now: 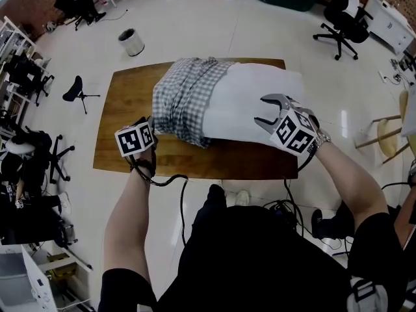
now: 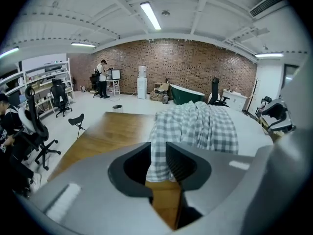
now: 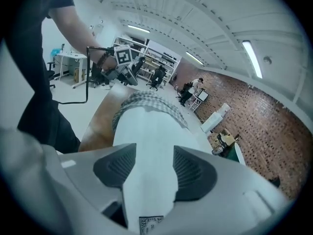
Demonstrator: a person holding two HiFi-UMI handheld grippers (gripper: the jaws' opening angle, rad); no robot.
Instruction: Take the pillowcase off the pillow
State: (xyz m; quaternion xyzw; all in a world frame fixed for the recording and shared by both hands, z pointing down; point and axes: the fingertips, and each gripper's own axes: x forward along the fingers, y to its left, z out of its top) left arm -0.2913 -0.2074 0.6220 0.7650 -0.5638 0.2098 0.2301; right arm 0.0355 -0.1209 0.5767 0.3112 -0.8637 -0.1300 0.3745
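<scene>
Dark clothing of the person fills the head view at six o'clock, and a wooden table is seen beyond it. On the table a white pillow is laid crosswise, with the checked pillowcase bunched over its nine o'clock end and its three o'clock end left bare. The left gripper is held at the pillowcase's seven o'clock corner, just beside the cloth. The right gripper is held over the pillow's four o'clock part, with its jaws spread. In the left gripper view the jaws of the left gripper are parted by a narrow gap (no cloth is pinched). The pillowcase is seen through that gap and above it at twelve o'clock, lying on the table. In the right gripper view the jaws of the right gripper are set wide apart. The pillow is seen running up between them from six o'clock, pressed by neither pad, and the pillowcase is gathered at its far end toward twelve o'clock.
</scene>
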